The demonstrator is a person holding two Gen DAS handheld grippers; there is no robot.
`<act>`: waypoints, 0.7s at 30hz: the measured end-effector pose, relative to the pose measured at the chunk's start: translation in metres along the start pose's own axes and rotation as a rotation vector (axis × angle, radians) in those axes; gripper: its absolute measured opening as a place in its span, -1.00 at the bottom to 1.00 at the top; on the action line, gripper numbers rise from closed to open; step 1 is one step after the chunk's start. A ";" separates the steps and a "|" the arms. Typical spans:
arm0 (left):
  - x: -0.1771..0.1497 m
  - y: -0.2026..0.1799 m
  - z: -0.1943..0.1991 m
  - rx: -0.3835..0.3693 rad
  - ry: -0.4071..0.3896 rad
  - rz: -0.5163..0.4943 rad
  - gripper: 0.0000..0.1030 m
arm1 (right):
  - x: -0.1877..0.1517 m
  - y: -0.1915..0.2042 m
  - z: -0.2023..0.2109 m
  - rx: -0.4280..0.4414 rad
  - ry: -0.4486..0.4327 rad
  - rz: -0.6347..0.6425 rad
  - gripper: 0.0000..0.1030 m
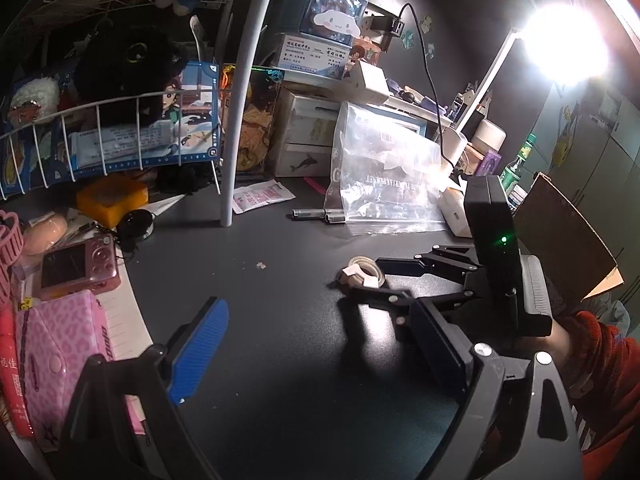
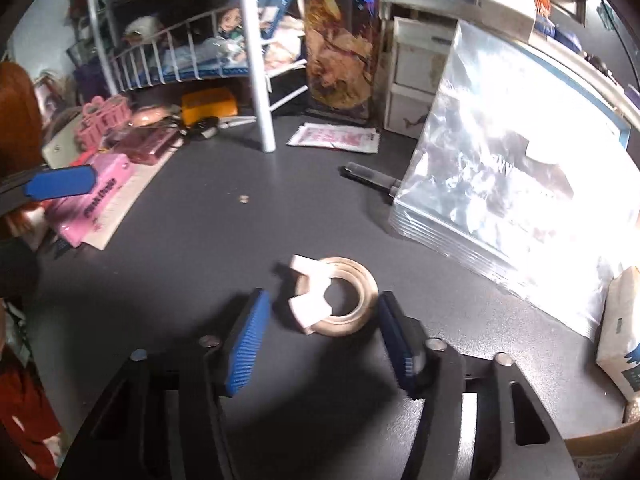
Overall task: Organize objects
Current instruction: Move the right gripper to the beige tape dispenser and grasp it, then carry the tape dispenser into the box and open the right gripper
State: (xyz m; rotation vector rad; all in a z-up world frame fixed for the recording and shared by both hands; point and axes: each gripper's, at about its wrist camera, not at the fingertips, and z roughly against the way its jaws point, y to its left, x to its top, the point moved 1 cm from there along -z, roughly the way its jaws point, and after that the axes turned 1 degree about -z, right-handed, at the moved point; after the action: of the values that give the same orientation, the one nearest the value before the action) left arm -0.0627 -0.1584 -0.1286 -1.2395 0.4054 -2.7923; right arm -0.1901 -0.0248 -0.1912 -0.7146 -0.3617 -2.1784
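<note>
Right wrist view showed the right gripper (image 2: 320, 320) spread open, the tape roll (image 2: 334, 296) lying between its fingers on the desk (image 2: 180, 280); I judged closing came next. Left gripper (image 1: 320, 352) waited open nearby.

Right gripper (image 2: 320, 330) jaws straddle tape roll (image 2: 340, 296).

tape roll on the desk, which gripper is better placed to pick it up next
Right. The right gripper is open with the tape roll lying between its blue pads. The left gripper is open too, but well short of it and nearer the pink items.
</note>
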 end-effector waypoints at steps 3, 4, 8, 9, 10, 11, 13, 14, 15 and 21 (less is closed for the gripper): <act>0.001 0.001 0.001 -0.001 -0.001 0.005 0.76 | 0.000 -0.001 0.001 -0.009 -0.003 0.009 -0.27; 0.001 0.000 0.001 0.002 0.000 0.006 0.76 | -0.001 -0.001 0.002 -0.008 -0.006 0.009 -0.28; 0.001 -0.006 0.001 -0.007 0.011 0.006 0.76 | -0.003 0.005 0.009 0.008 -0.020 0.040 -0.30; 0.002 -0.008 0.001 -0.020 0.012 0.007 0.76 | -0.005 0.007 0.014 0.021 -0.028 0.046 -0.30; 0.002 -0.011 0.001 -0.036 0.015 0.007 0.76 | -0.006 0.010 0.019 0.030 -0.036 0.055 -0.30; 0.003 -0.014 0.001 -0.047 0.016 0.005 0.76 | -0.008 0.014 0.024 0.037 -0.045 0.064 -0.30; 0.005 -0.022 0.002 -0.066 0.020 -0.003 0.76 | -0.011 0.020 0.040 0.067 -0.070 0.081 -0.30; 0.006 -0.026 0.003 -0.077 0.023 -0.008 0.76 | -0.011 0.023 0.046 0.078 -0.079 0.087 -0.30; 0.006 -0.030 0.004 -0.089 0.025 -0.013 0.76 | -0.013 0.026 0.056 0.092 -0.092 0.094 -0.30; 0.016 -0.061 0.016 -0.177 0.012 -0.030 0.29 | -0.021 0.040 0.114 0.120 -0.183 0.145 -0.30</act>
State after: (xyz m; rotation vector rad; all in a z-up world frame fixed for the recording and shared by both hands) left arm -0.0587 -0.1061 -0.0907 -1.2721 0.6527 -2.8426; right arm -0.1061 0.0161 -0.1115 -0.8489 -0.5141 -1.9431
